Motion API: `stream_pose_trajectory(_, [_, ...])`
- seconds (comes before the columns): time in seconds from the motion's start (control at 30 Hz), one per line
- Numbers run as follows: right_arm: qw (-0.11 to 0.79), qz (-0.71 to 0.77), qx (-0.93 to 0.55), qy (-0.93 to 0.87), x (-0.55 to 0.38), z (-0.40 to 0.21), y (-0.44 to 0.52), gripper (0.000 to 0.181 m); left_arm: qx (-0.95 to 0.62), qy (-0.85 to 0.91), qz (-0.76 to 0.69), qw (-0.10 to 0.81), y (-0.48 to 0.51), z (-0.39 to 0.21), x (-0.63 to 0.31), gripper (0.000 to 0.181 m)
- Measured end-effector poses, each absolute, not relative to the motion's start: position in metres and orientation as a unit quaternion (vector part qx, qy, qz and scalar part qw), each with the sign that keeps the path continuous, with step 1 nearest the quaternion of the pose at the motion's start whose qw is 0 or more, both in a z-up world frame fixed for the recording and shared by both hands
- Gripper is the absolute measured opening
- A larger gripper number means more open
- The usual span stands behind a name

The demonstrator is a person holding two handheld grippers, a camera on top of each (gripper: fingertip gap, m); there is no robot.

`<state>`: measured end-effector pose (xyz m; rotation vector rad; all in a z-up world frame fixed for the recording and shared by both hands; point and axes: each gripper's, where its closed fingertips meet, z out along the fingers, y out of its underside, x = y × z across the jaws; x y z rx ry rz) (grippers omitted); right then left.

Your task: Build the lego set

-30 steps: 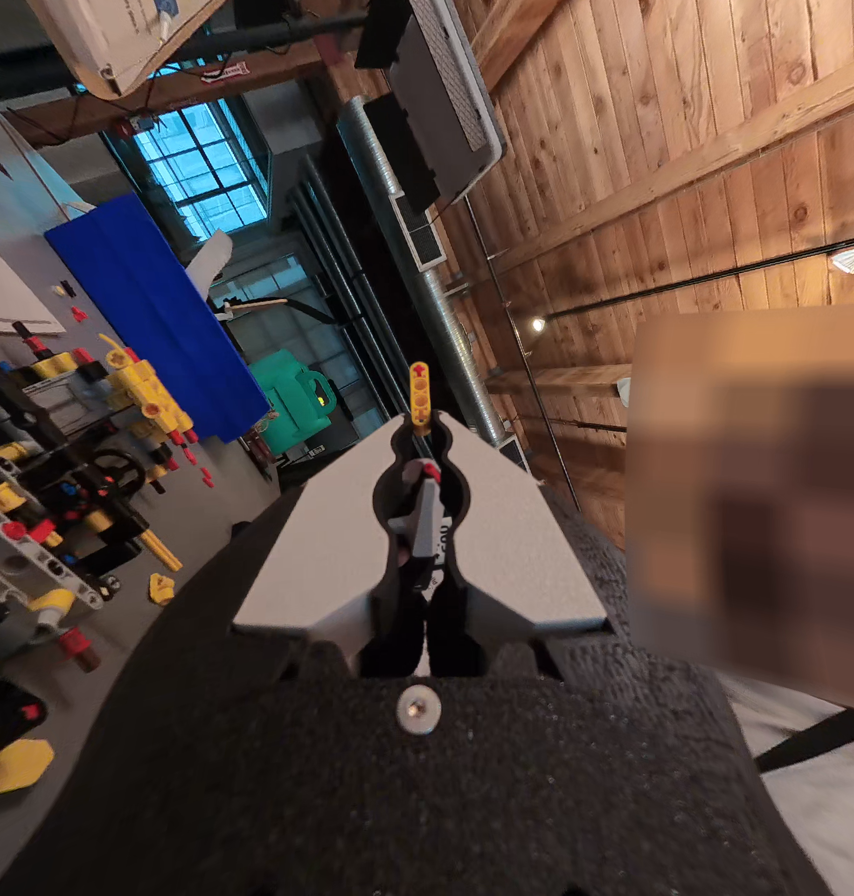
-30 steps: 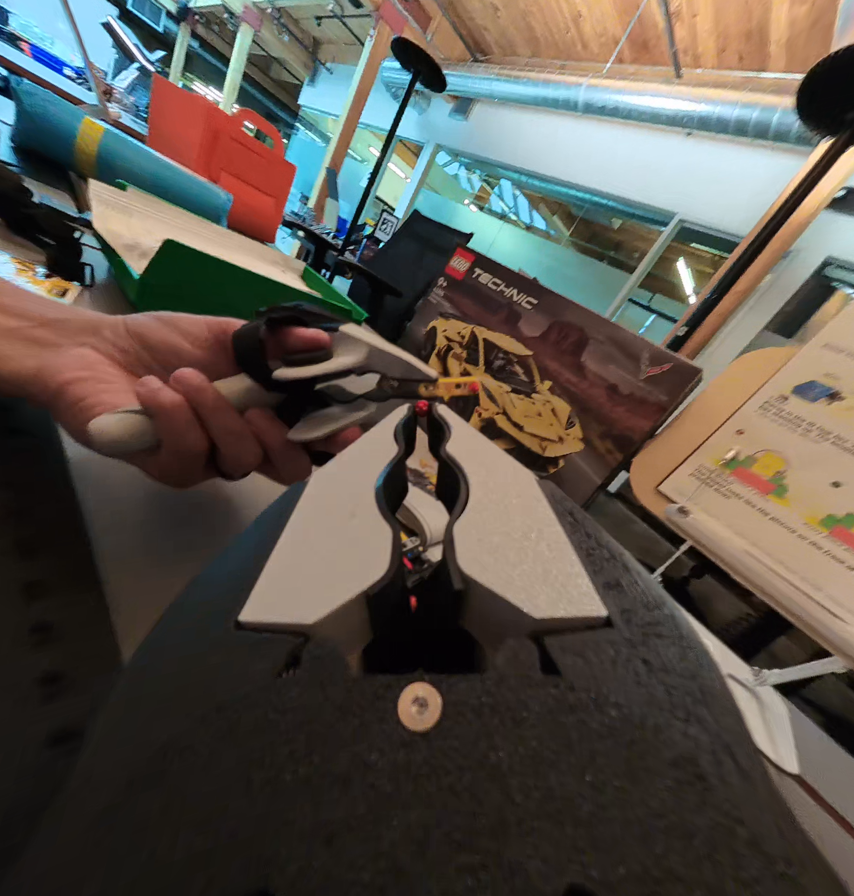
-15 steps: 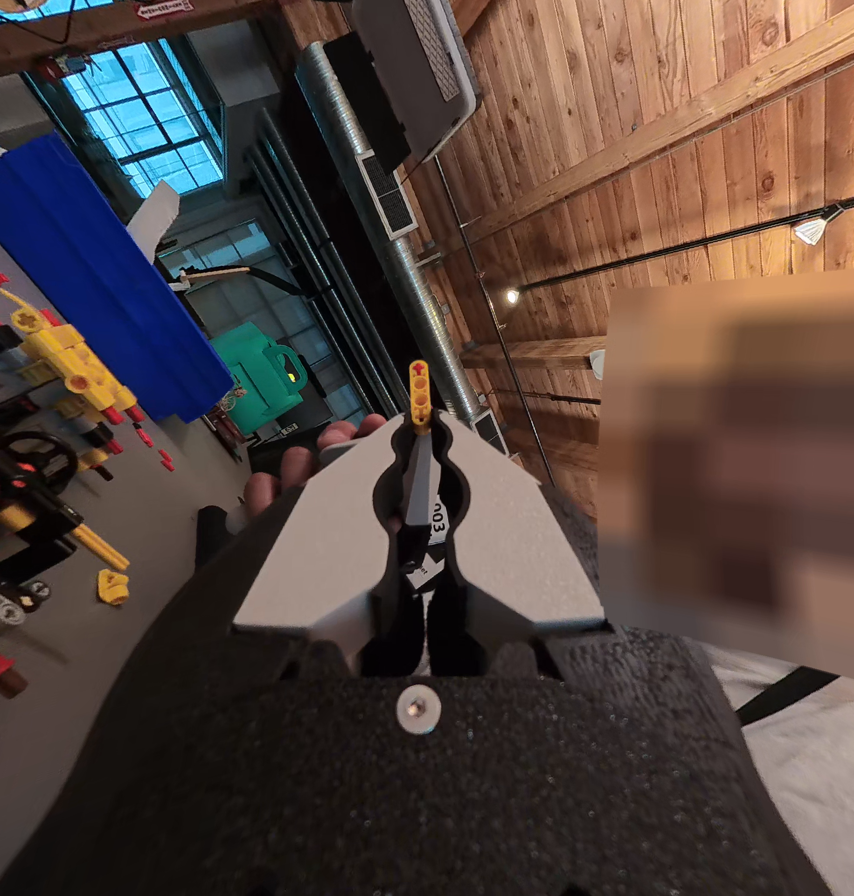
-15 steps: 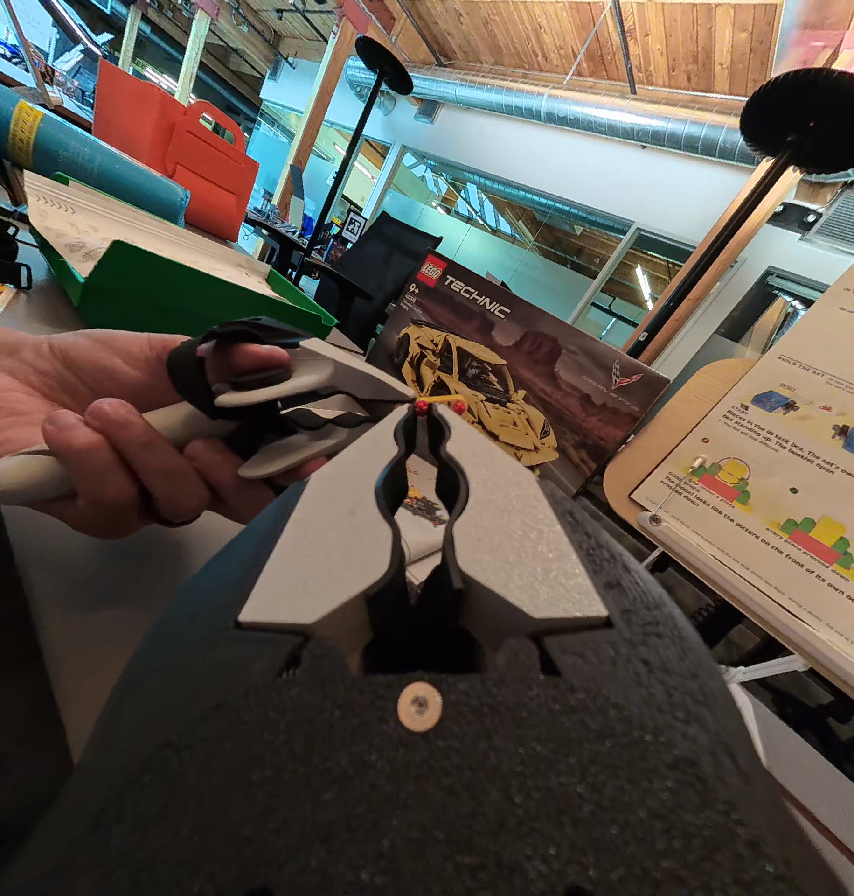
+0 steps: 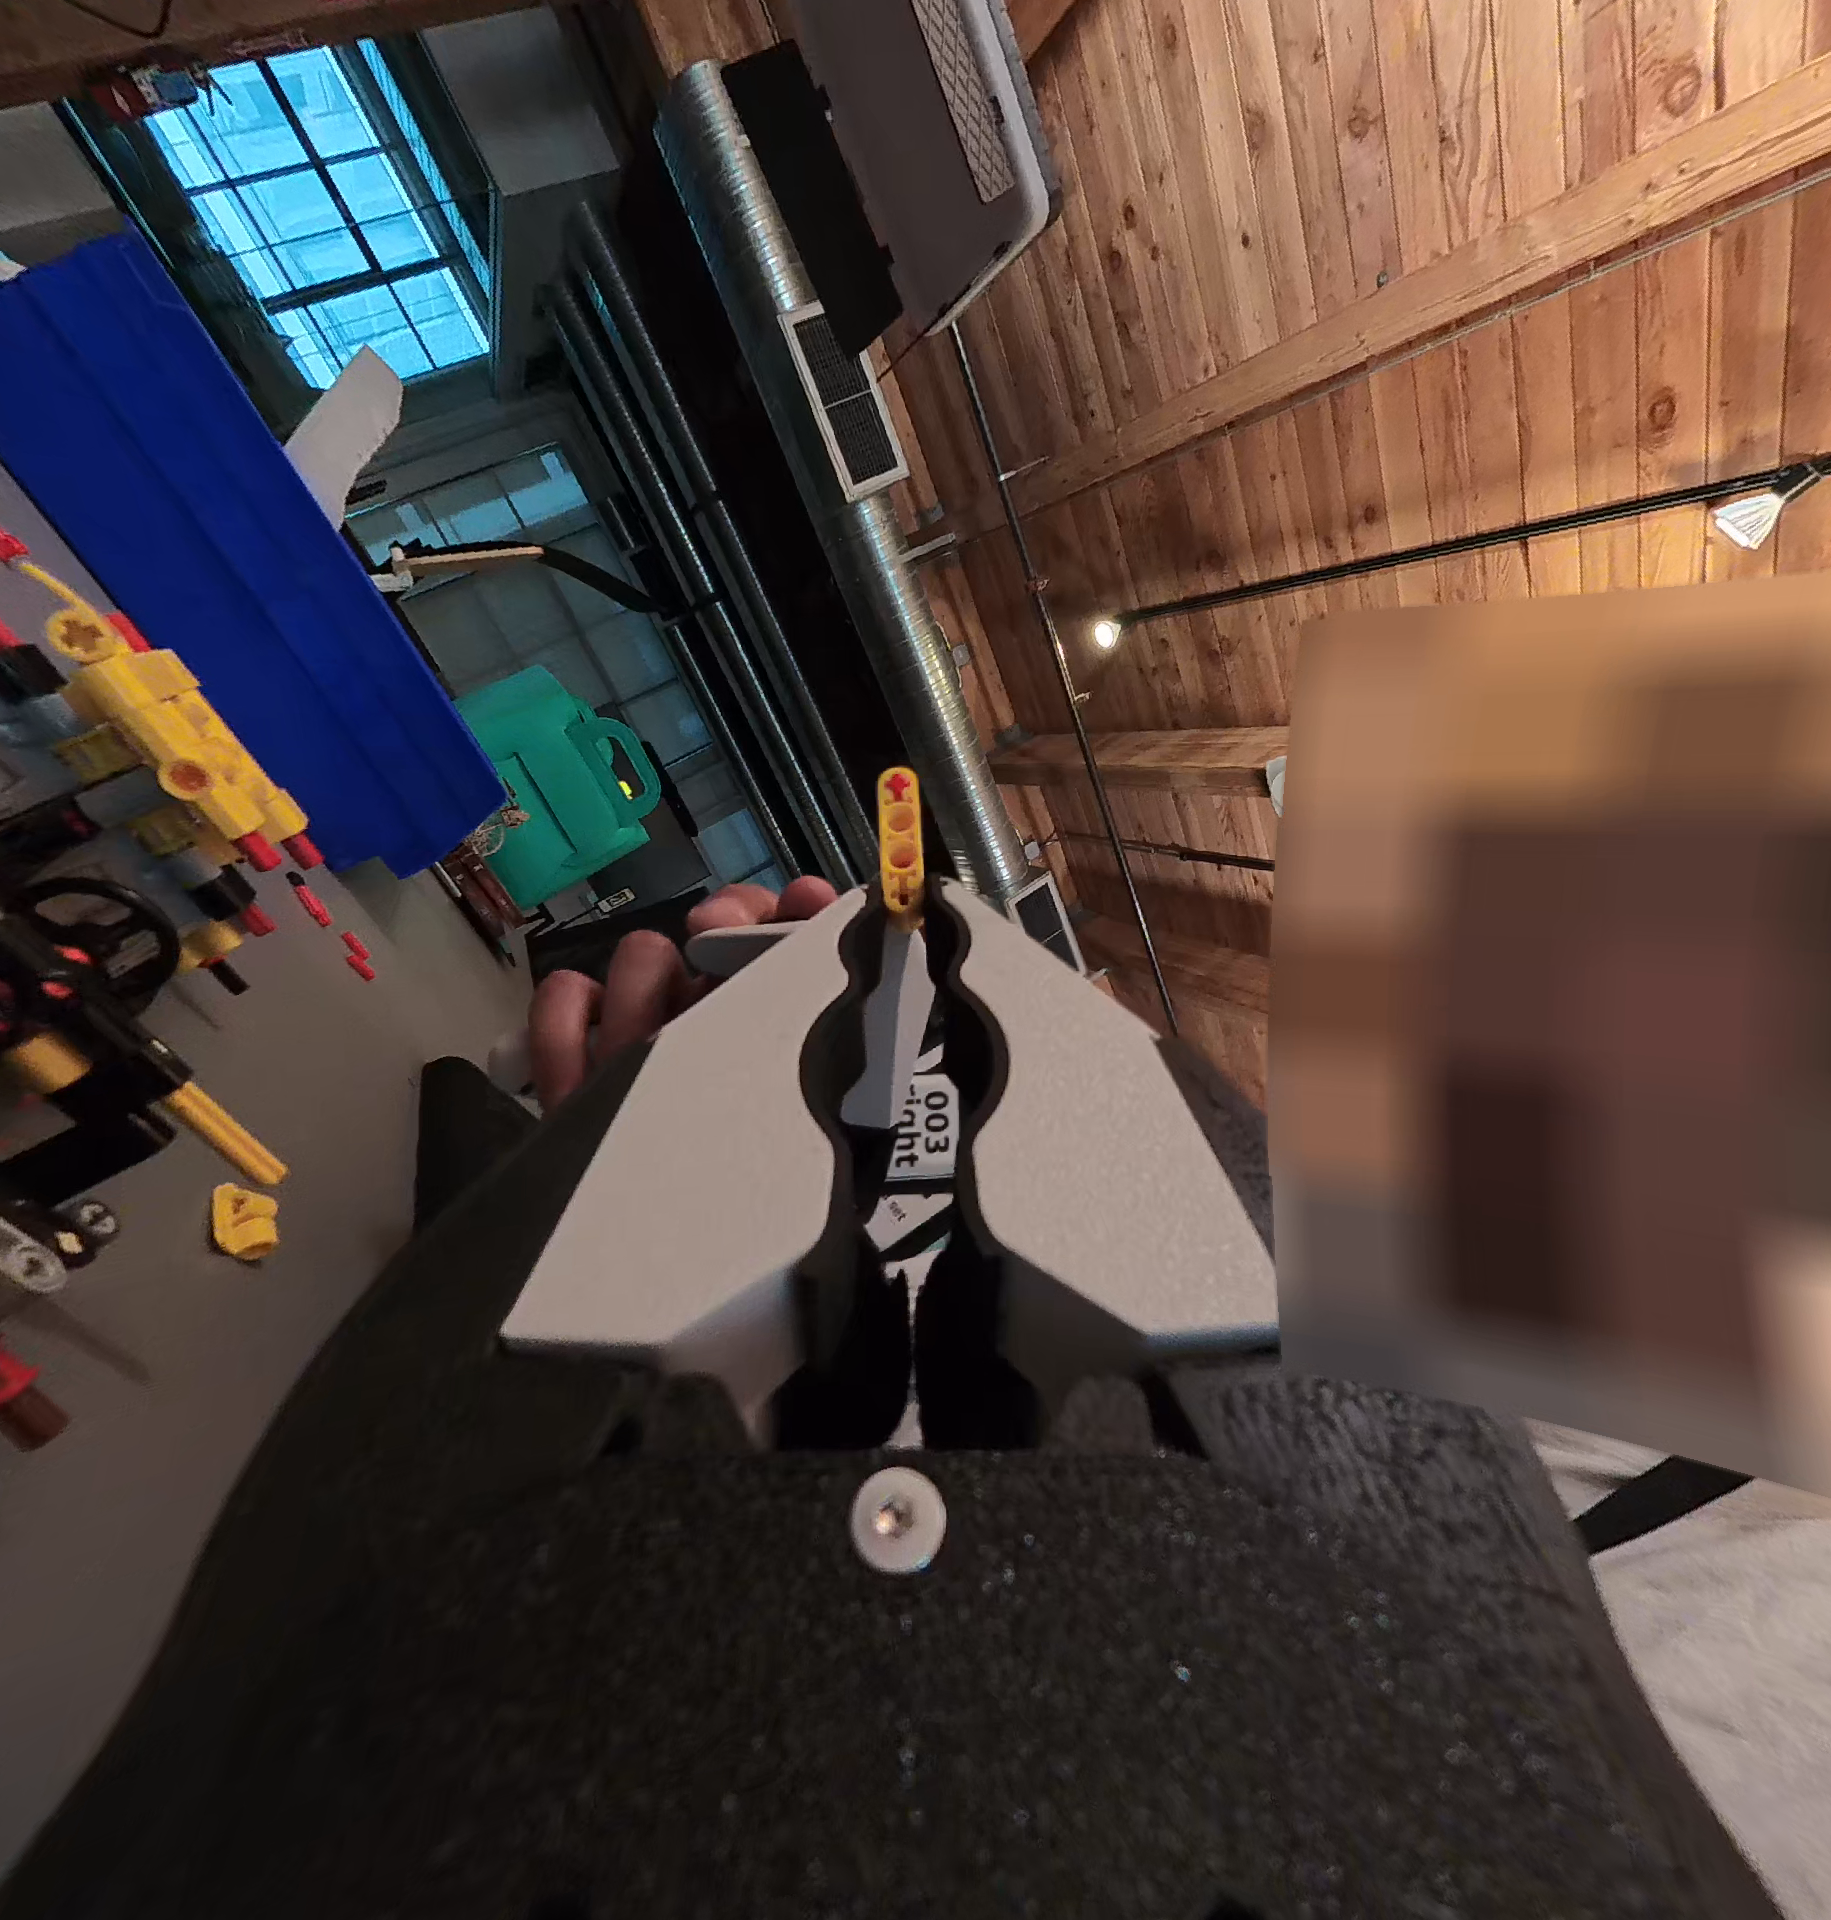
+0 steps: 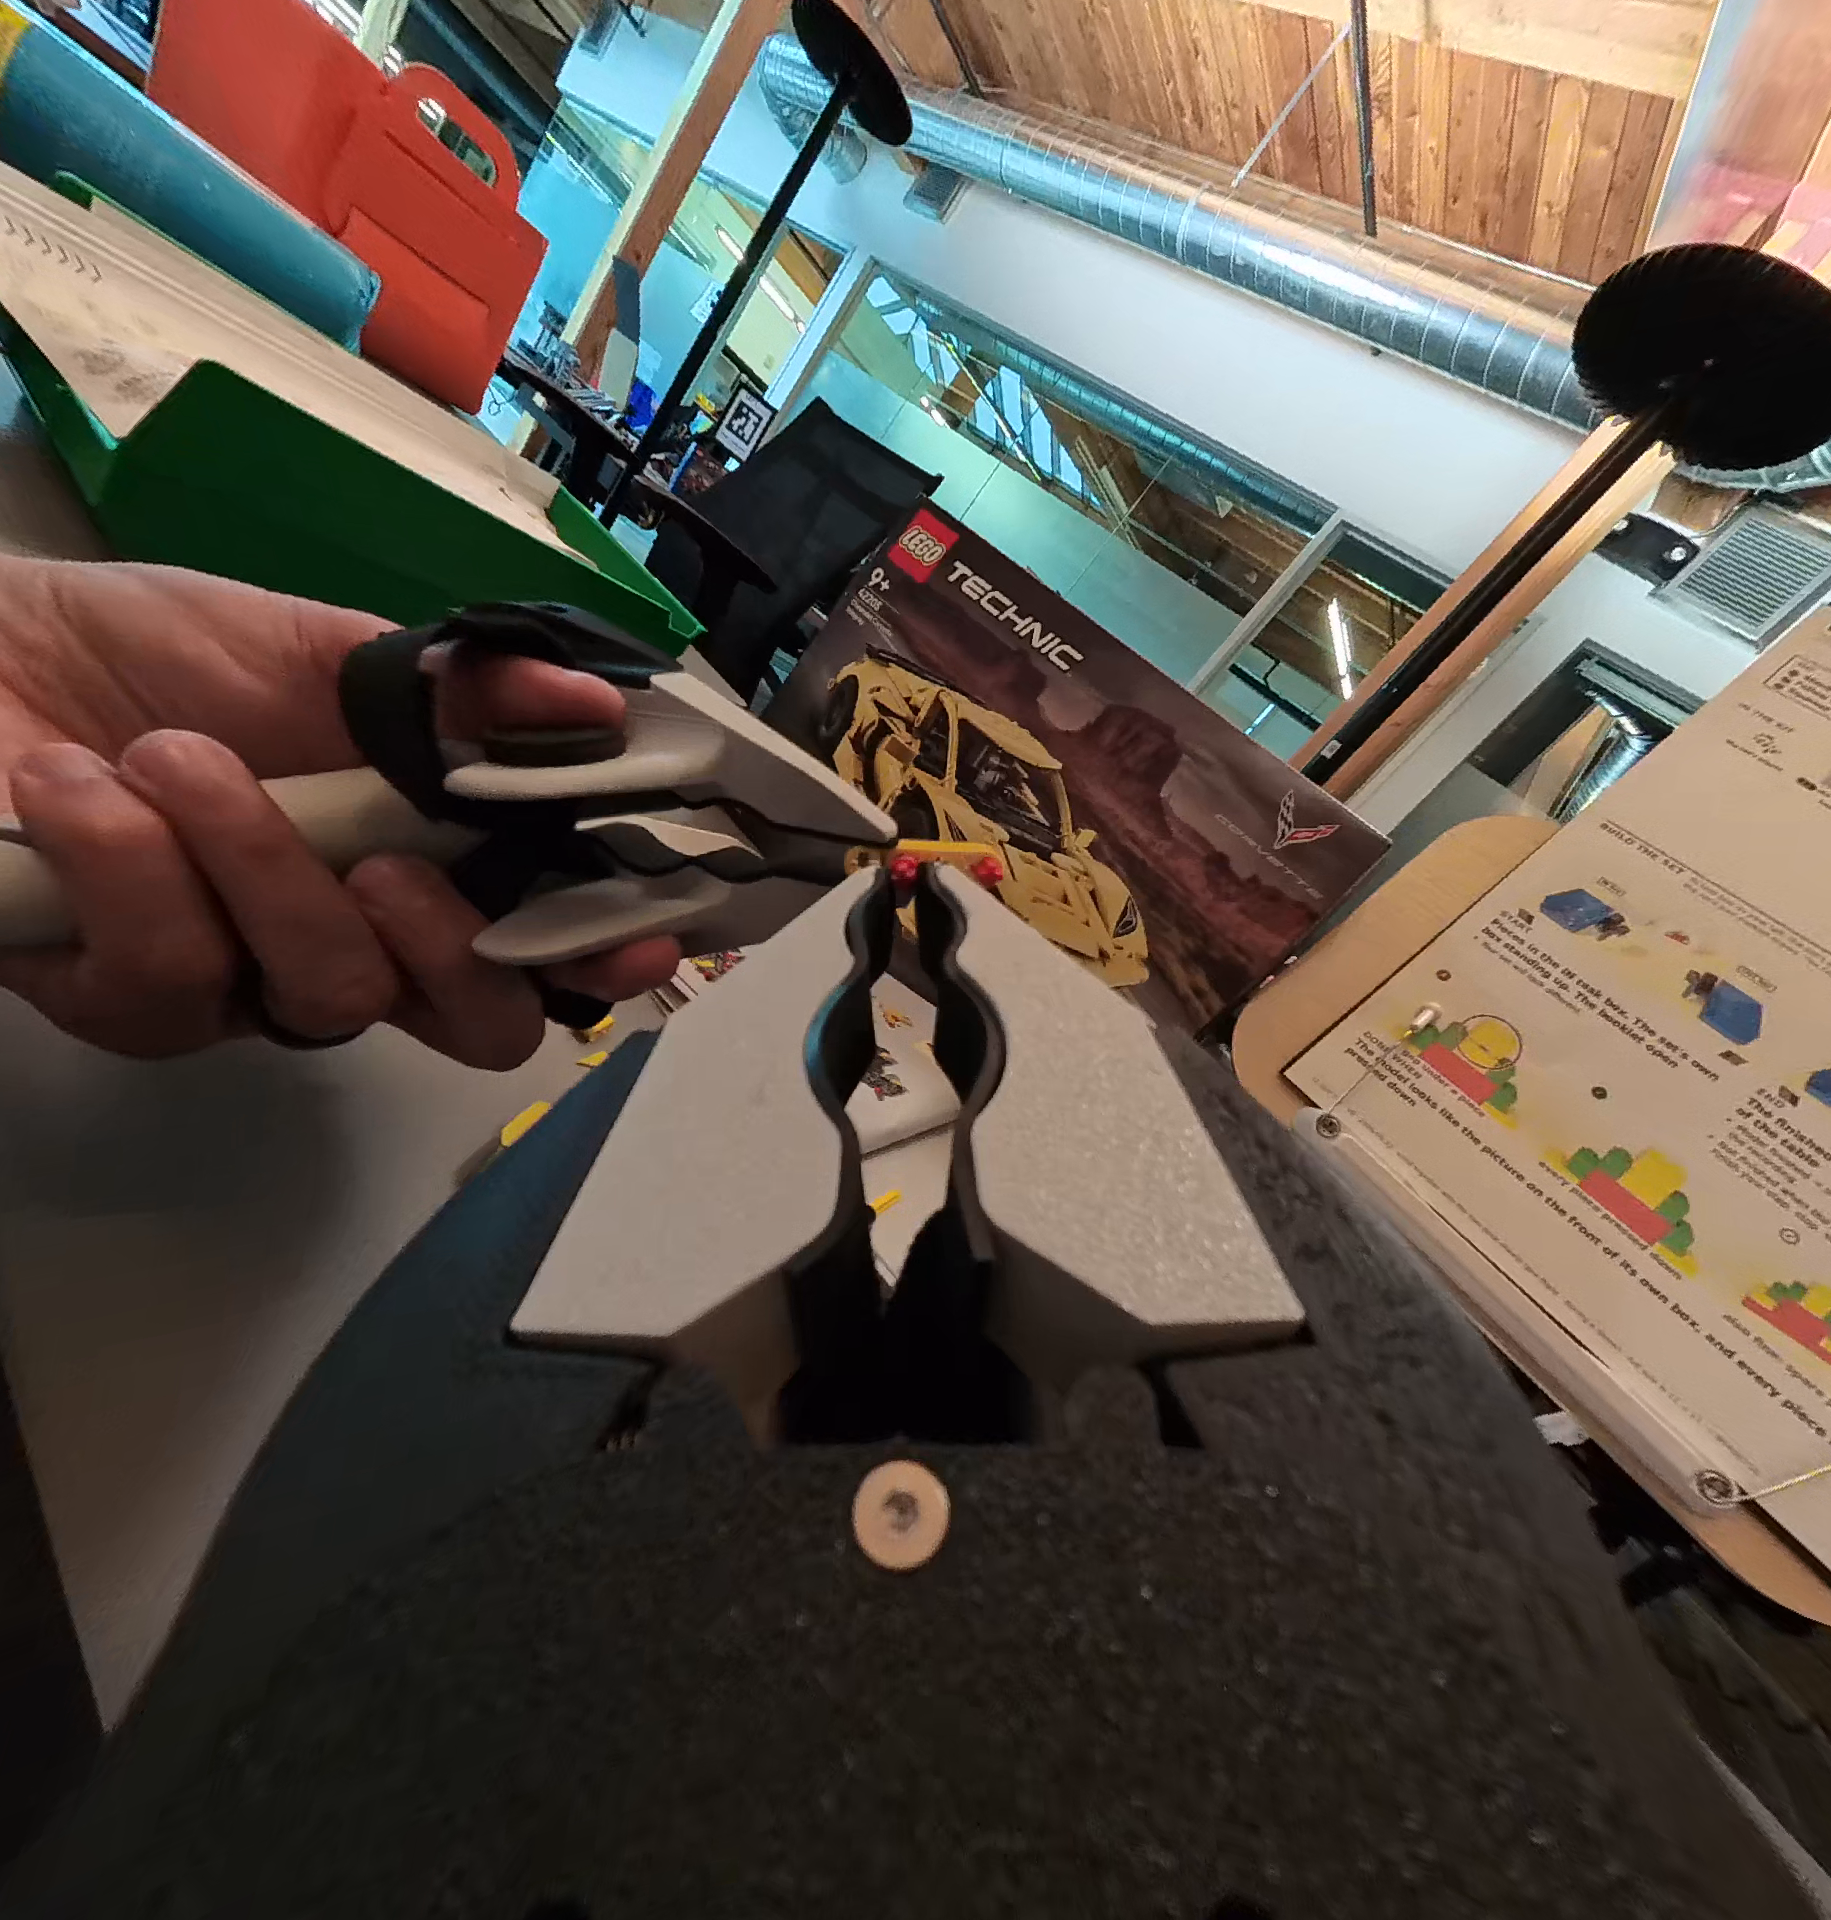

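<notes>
My left gripper (image 5: 903, 906) is shut on one end of a short yellow beam (image 5: 898, 831) with holes. A red pin sits in the beam's far end. In the right wrist view a hand holds the left gripper (image 6: 875, 844) at left, with the yellow beam (image 6: 942, 854) sticking out to the right. My right gripper (image 6: 903, 883) is shut on a small red pin (image 6: 903, 871), which it holds against the underside of the beam, close to the left gripper's tips. In the left wrist view, part of the right gripper shows behind the jaws.
A partly built black, yellow and red model (image 5: 111, 935) lies on the grey table with loose pieces, such as a yellow connector (image 5: 244, 1221). The set's box (image 6: 1046, 748) stands ahead, with an instruction board (image 6: 1617, 1039) on the right and a green tray (image 6: 267, 468) on the left. Only a small space, under 4 cm, lies between the two pairs of fingers. From either gripper's tips it is about 15 centimetres to the yellow connector (image 5: 244, 1221).
My right gripper has brought the red pin up against the yellow beam, and the two grippers are now closer together. Both stay shut on their parts.
</notes>
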<state>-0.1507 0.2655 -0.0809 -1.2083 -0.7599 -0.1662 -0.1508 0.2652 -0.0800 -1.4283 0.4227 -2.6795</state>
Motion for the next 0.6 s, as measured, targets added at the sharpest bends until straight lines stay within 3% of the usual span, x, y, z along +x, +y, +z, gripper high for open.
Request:
stream_pose_trajectory(0.03, [0.754,-0.067,-0.554,-0.345,-0.151,-0.081,0.265,0.003,-0.468,0.144,-0.871,0.044,0.265,-0.08,-0.151,0.007])
stream_pose_trajectory(0.47, [0.726,0.161,-0.595,-0.303,-0.155,-0.092,0.258,0.003,-0.492,0.229,-0.838,0.056,0.253,-0.089,-0.154,0.006])
stream_pose_trajectory(0.6, [0.727,0.232,-0.609,-0.217,-0.154,-0.086,0.262,0.003,-0.474,0.213,-0.85,0.089,0.254,-0.082,-0.15,0.007])
